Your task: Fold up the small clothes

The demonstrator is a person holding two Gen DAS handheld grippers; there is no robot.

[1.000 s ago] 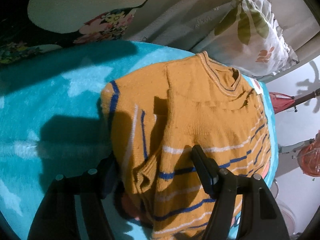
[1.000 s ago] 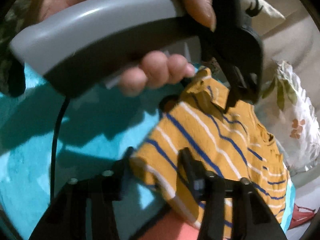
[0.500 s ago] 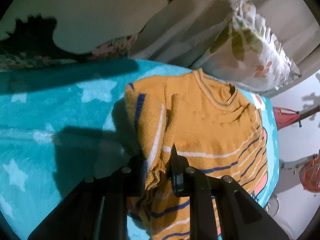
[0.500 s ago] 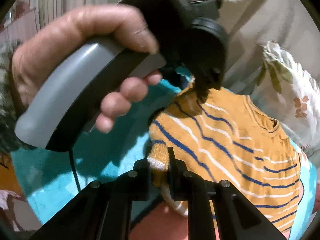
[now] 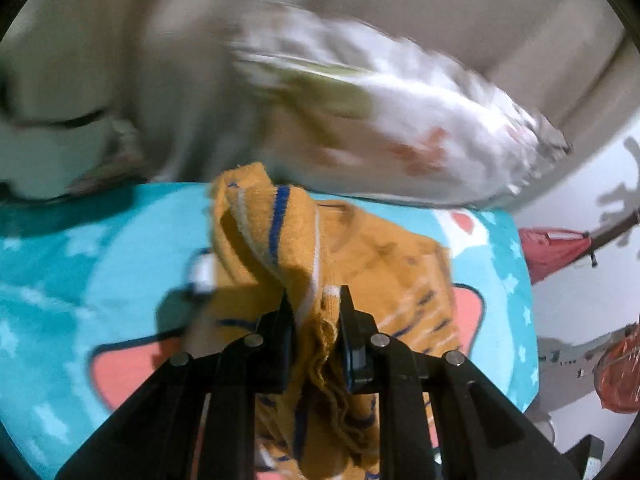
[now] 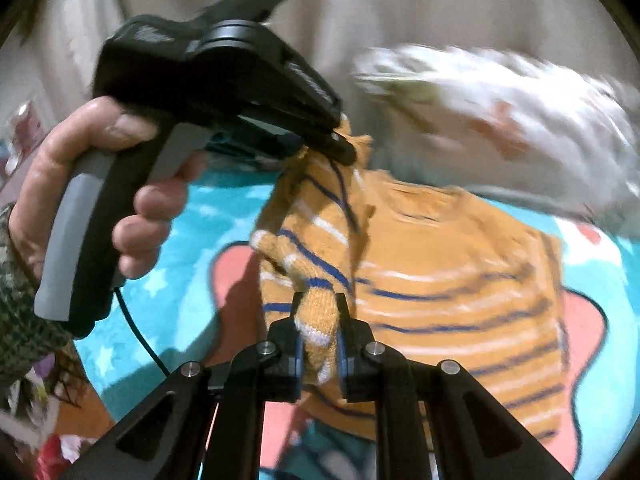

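A small orange knit sweater (image 6: 452, 264) with blue and white stripes lies on a turquoise blanket (image 6: 192, 216). My left gripper (image 5: 314, 304) is shut on a bunched fold of the sweater (image 5: 272, 236) and holds it lifted. It also shows in the right wrist view (image 6: 340, 148), held by a hand, pinching the sweater's raised left edge. My right gripper (image 6: 319, 312) is shut on the same edge lower down, near the hem. The rest of the sweater stays flat on the blanket.
A white flowered pillow (image 5: 420, 132) lies behind the sweater, blurred by motion. The blanket (image 5: 80, 264) has pink shapes and white stars. Beige fabric (image 5: 160, 40) rises behind. At the right, past the blanket's edge, is a white wall with red things (image 5: 556, 248).
Both grippers went from open around the sweater's left edge to shut on it. They have since lifted that edge up and toward the pillow.
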